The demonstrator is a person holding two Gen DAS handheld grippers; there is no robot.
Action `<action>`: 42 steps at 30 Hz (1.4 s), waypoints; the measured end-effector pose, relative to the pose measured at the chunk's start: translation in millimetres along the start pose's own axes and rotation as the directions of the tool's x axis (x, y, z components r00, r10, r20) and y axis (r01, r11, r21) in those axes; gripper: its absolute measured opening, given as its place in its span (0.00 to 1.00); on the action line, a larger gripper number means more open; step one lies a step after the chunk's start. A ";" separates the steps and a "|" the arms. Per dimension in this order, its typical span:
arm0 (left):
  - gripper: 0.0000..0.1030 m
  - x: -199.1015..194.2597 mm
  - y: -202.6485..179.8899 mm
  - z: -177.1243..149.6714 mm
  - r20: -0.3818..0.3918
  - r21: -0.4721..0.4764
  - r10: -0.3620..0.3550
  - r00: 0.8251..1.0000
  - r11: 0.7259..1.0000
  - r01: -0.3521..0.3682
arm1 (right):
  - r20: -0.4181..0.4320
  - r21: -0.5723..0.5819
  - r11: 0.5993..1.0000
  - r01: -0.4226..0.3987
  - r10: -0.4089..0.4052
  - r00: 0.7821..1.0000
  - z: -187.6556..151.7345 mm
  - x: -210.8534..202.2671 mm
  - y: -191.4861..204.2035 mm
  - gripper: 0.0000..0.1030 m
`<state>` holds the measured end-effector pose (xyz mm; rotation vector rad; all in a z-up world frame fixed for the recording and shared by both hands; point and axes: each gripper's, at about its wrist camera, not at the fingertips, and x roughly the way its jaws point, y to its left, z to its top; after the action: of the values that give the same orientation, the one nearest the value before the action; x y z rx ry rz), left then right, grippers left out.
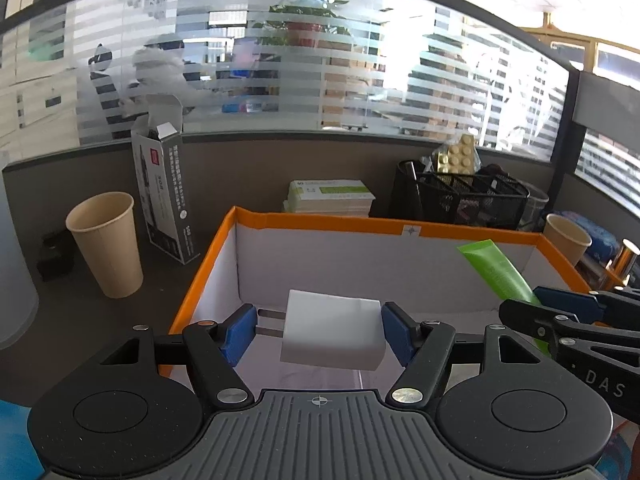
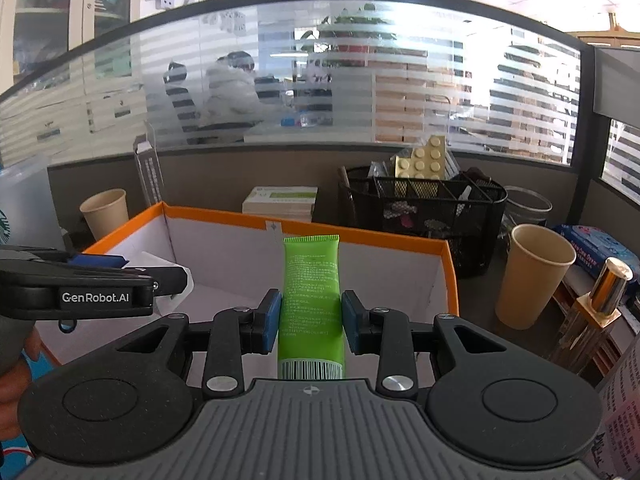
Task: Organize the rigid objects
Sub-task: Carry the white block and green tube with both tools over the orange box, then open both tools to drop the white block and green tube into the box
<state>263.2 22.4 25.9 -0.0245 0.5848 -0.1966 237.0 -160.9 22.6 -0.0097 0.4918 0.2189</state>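
Note:
My left gripper (image 1: 319,332) is shut on a white plug charger (image 1: 334,334), prongs pointing left, held over the near part of the orange-rimmed white box (image 1: 320,222). My right gripper (image 2: 311,320) is shut on a green tube (image 2: 311,292), held upright over the same box (image 2: 360,234). In the left wrist view the green tube (image 1: 496,270) and the right gripper (image 1: 568,312) show at the right. In the right wrist view the left gripper (image 2: 132,270) shows at the left edge.
A paper cup (image 1: 106,244) and an open tall carton (image 1: 164,196) stand left of the box. Behind it lie stacked flat boxes (image 1: 330,196) and a black mesh organizer (image 1: 464,196). A second paper cup (image 2: 532,276) and a shiny cylinder (image 2: 610,286) stand at the right.

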 end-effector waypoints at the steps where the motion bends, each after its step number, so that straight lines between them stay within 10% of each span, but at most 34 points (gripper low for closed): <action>1: 0.66 0.2 -0.6 0.0 -0.001 0.003 0.002 1.000 1.000 -0.002 | -0.006 -0.002 1.000 0.001 -0.001 1.000 -0.5 1.0 0.5 0.29; 42: 0.66 8.6 -14.7 -8.9 -0.003 0.132 0.089 0.996 0.987 -0.088 | -0.104 -0.046 0.998 0.031 -0.036 0.994 -16.8 13.9 8.5 0.29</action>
<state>262.7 6.6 14.9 0.1305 0.5797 -0.1488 239.3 -150.7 1.7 -0.0732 0.5909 0.1972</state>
